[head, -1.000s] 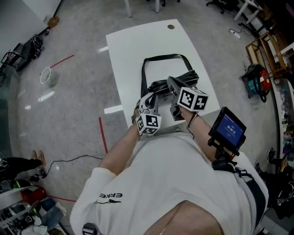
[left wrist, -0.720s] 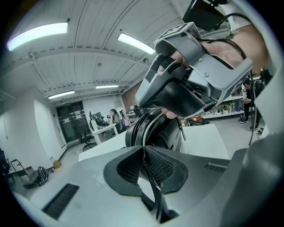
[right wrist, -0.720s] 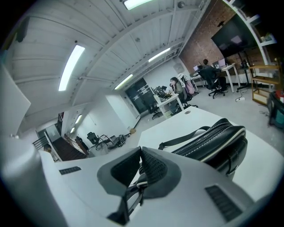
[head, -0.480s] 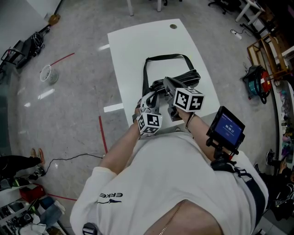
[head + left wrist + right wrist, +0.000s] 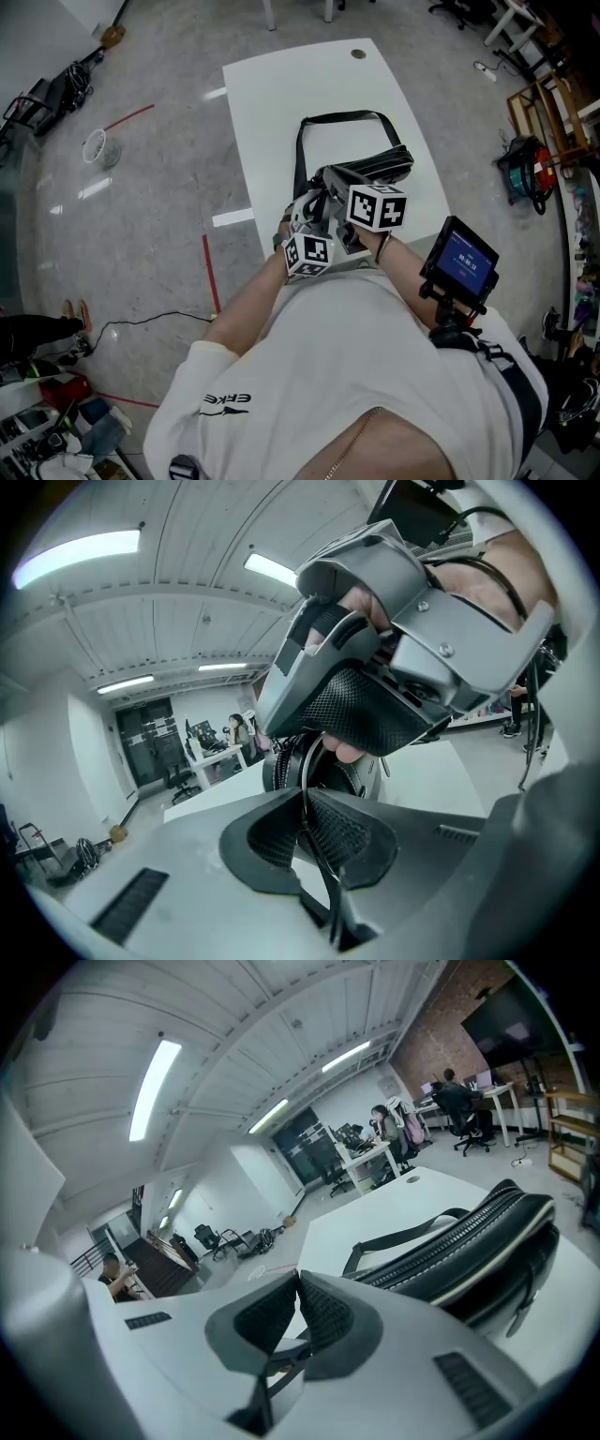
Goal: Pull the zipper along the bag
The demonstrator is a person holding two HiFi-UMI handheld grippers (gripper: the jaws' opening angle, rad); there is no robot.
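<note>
At the near edge of the white table [image 5: 281, 103], my left gripper [image 5: 305, 797] is pressed shut on a thin dark edge at the near end of the black bag [image 5: 367, 161]. I read that as the anchoring hold. Just to its right and close above it, my right gripper [image 5: 295, 1283] is also closed. A slim dark strip is caught low between its pads, and I take that for the zipper pull [image 5: 284, 1363]. Further right the bag lies on its side on the table, the zipper [image 5: 450, 1234] running along its top. I judge the pull to be under way, though I cannot tell how much of the track is left. Next I would draw the right gripper steadily in line with the teeth while the left holds the bag taut.
</note>
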